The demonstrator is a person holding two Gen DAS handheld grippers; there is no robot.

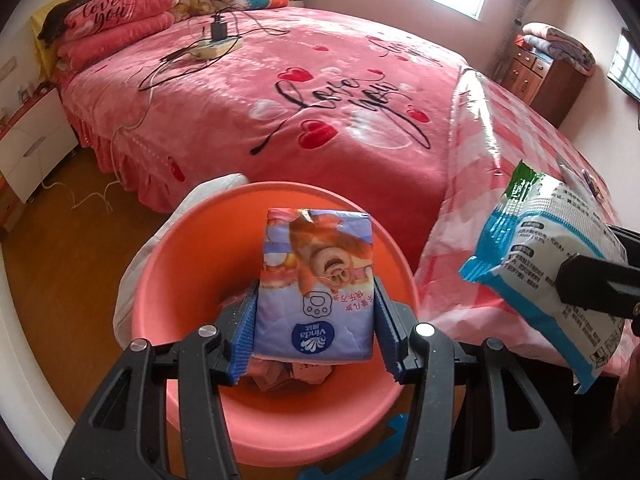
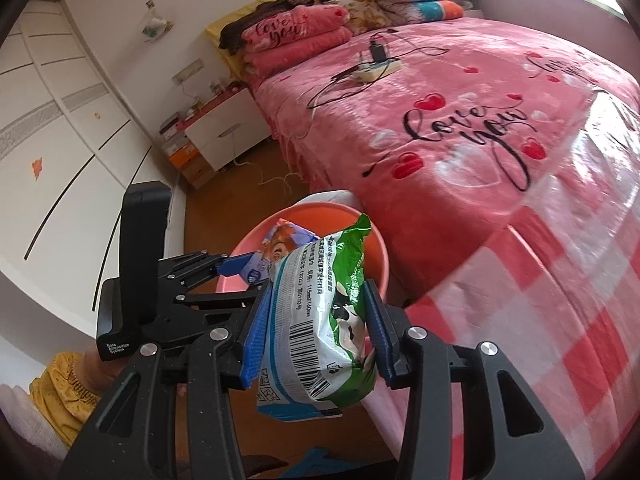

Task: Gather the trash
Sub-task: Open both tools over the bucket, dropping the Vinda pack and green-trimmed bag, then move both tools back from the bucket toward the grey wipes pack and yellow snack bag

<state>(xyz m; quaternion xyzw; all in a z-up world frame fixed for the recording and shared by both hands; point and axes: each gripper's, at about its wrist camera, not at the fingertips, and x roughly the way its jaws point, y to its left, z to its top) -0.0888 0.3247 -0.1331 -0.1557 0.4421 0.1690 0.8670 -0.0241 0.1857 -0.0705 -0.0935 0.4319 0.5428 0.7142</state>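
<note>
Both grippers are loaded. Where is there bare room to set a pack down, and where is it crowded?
Free: the pink blanket between the cables and the checked plastic sheet; also that sheet. Inside the orange bin the near wall is bare, with crumpled trash at the bottom. Crowded: the power strip with its cables near the pillows, and over the bin, where the tissue pack and the wipes pack hang.

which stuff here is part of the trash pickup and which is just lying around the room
Part of the job:
- tissue pack, clamped in the left gripper over the bin
- orange bin, crumpled trash already inside
- green and white wrapper, clamped in the right gripper

Just lying about:
- power strip and charger cables on the bed
- folded blankets
- nightstand
</note>
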